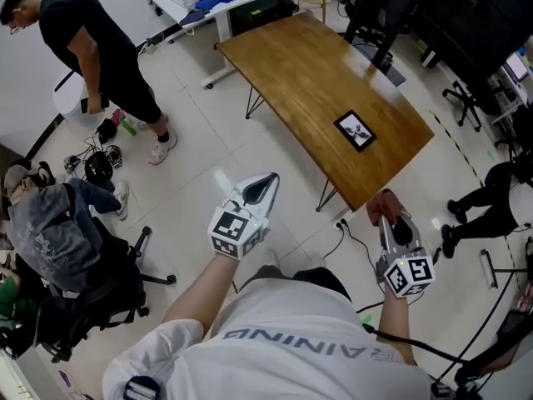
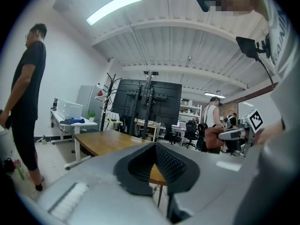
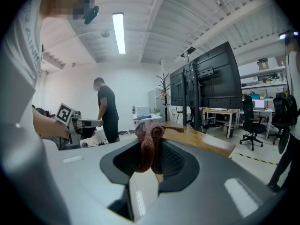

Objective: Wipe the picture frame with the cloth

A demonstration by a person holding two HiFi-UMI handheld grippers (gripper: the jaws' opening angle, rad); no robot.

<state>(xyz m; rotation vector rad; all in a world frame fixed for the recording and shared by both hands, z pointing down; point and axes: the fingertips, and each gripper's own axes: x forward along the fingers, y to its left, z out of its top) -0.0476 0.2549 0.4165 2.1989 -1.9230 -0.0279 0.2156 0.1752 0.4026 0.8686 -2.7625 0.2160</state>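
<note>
Only the head view shows the flat picture frame (image 1: 356, 130). Right tongs (image 3: 157, 161), short of it, pinch a ribbed reddish cloth (image 3: 147, 139); left tongs (image 2: 155, 146) are closed on nothing.

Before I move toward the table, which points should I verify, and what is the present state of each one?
1. Cloth held: ok. The right hand-held gripper is shut on the reddish cloth.
2. Left hand-held gripper free: ok. Its jaws are together with nothing between them.
3. Picture frame located: ok. It lies flat on the wooden table, toward the near end.
4. Nothing lies on the frame: ok.
5. Cloth at the frame: not ok. Both grippers are short of the table.
6. Where the frame is dirty: cannot tell.
</note>
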